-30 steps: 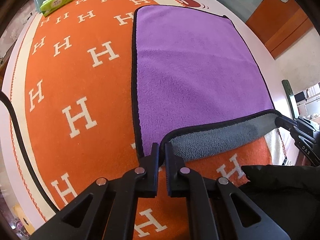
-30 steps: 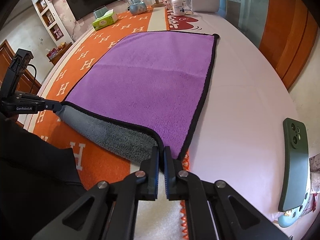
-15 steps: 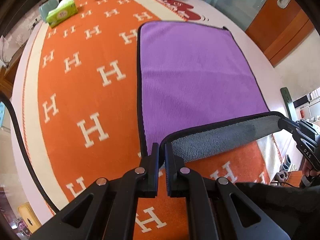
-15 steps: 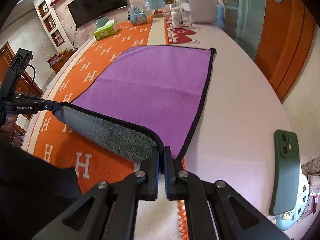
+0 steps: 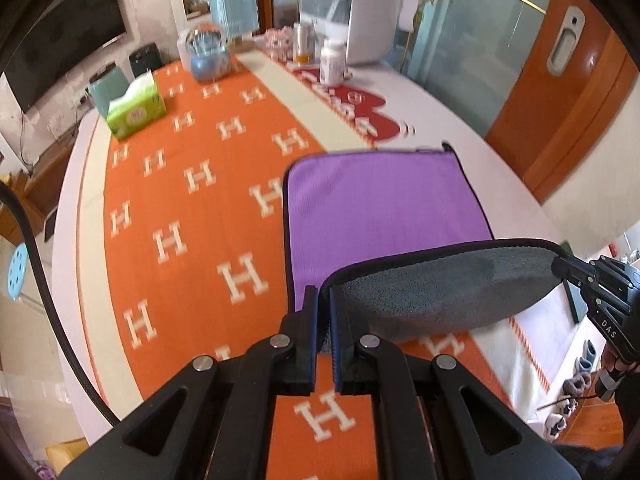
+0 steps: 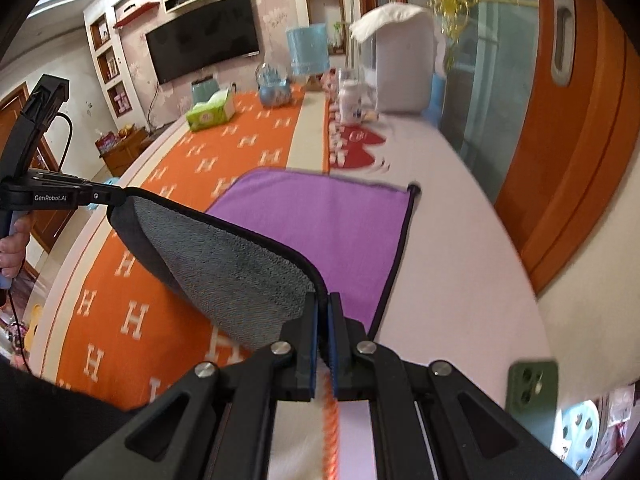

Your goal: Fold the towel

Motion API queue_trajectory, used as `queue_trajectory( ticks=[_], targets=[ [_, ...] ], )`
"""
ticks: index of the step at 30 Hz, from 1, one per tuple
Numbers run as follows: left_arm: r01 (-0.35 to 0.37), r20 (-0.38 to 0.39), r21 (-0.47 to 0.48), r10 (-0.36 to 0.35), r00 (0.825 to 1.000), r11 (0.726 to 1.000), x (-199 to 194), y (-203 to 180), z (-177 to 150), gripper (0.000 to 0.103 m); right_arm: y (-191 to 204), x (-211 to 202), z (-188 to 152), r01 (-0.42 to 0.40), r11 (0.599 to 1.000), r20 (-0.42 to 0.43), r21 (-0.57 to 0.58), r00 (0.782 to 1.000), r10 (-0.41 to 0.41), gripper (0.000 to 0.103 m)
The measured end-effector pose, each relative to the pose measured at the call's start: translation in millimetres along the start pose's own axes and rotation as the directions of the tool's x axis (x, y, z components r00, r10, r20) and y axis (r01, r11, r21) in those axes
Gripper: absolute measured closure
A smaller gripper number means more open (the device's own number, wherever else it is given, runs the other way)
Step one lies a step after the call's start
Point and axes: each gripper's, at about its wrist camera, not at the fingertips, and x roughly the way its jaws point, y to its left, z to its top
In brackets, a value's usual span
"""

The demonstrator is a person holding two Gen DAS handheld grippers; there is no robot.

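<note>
1. Orange cloth (image 5: 168,208) printed with white H letters covers most of the white counter (image 6: 460,240), and on it the two grippers hold up the near edge of the towel (image 5: 384,196).
2. On the left gripper (image 5: 325,300) the fingers (image 5: 308,332) are pressed narrow onto the towel's near left corner; those of the right gripper (image 6: 323,304) pinch its near right corner the same way.
3. Between the two grips the black-piped hem hangs raised off the counter, curling over so that the grey underside faces the cameras.
4. Beyond the raised edge the purple face lies flat, its far edge just short of the red heart print (image 5: 352,108).
5. Bare white counter runs along the towel's right side; a green phone (image 6: 530,388) lies there near the right gripper, apart from the towel.
6. Open orange cloth stretches to the left.
7. At the far end stand a tissue box (image 5: 134,110), a snow globe (image 5: 208,56), a white bottle (image 5: 332,62) and a white appliance (image 6: 404,60); a television (image 6: 202,46) hangs on the wall behind.
</note>
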Motion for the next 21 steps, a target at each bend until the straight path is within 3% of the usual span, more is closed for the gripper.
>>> queue_trajectory(
  ticks=[11, 21],
  targets=[
    [-0.043, 0.135, -0.022, 0.046, 0.990, 0.999, 12.0, 4.4, 62.5, 0.100, -18.7, 20.4, 53.8, 0.100, 0.995, 0.147, -0.002, 0.984, -0.098, 0.099],
    [-0.036, 0.147, -0.146, 0.057, 0.987, 0.989, 55.9, 25.3, 94.3, 0.100, -27.1, 63.1, 80.7, 0.193, 0.980, 0.208, -0.053, 0.962, -0.178, 0.099]
  ],
)
